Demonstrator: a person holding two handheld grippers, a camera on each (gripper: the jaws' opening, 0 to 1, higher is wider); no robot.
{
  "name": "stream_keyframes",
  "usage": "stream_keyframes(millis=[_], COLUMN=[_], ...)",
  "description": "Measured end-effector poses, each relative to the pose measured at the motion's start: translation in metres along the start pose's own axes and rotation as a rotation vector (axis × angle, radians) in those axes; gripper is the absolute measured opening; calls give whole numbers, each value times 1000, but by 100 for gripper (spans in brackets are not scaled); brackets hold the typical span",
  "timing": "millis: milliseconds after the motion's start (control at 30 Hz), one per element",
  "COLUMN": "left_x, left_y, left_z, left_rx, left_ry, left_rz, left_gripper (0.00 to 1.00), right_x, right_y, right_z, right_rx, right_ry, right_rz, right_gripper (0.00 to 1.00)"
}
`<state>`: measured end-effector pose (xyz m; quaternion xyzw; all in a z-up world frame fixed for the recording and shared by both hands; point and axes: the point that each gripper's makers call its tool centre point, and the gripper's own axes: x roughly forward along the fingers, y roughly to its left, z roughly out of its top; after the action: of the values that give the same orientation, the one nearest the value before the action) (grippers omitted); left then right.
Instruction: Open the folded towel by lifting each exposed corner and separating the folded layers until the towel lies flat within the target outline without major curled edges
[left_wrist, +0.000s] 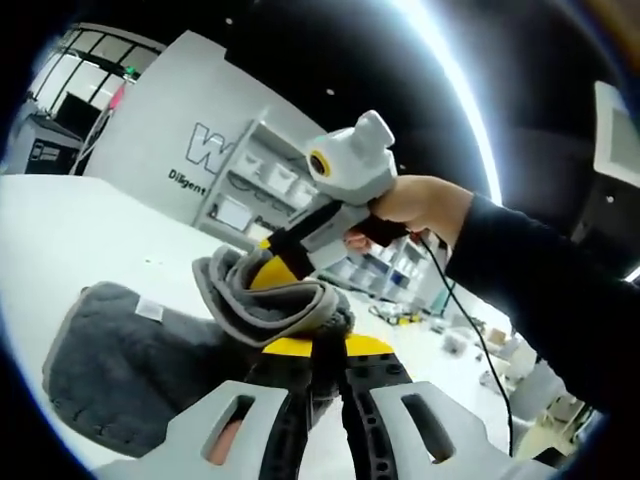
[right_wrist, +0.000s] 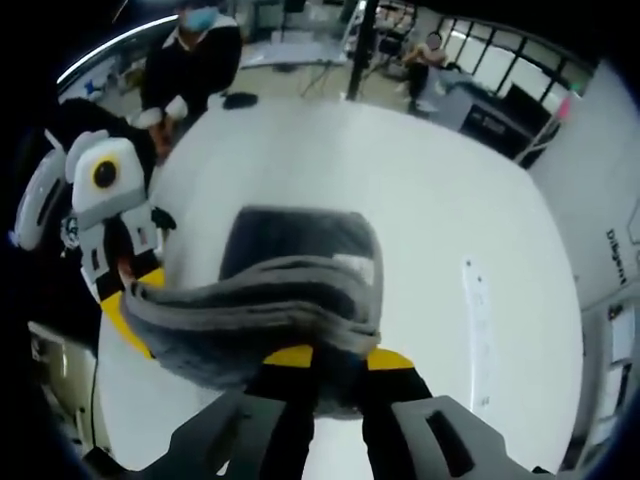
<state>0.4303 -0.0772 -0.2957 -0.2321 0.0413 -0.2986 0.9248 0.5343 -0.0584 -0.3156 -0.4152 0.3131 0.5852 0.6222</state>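
The grey towel (right_wrist: 290, 290) is hanging stretched between both grippers above the white table (right_wrist: 440, 220); the left gripper (left_wrist: 325, 345) and right gripper (right_wrist: 330, 365) are each clamping its lifted edge

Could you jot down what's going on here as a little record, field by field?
Item: grey towel, still folded, one edge lifted off the white table
Left gripper: fingers shut on the towel edge
Right gripper: fingers shut on the towel edge
Label: small white tag on the towel
Background: shelving by a grey wall; people beyond the table
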Motion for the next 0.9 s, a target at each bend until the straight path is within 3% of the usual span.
stream_keyframes(millis=[200,633,900], left_x=[4,12,15], left_y=[-4,-8,-13], left_z=[-4,-8,-17], left_rx=[24,122,170], left_ry=[14,52,62], left_rz=[-9,-18,-26], left_gripper=[7,7,7], right_x=[-5,-7,-10], right_y=[-9,0,-1], right_z=[-7,-17,-30], right_rx=[10,51,73], right_ry=[-7,-40,-20], right_rz=[-7,-43,-65], right_gripper=[11,13,15])
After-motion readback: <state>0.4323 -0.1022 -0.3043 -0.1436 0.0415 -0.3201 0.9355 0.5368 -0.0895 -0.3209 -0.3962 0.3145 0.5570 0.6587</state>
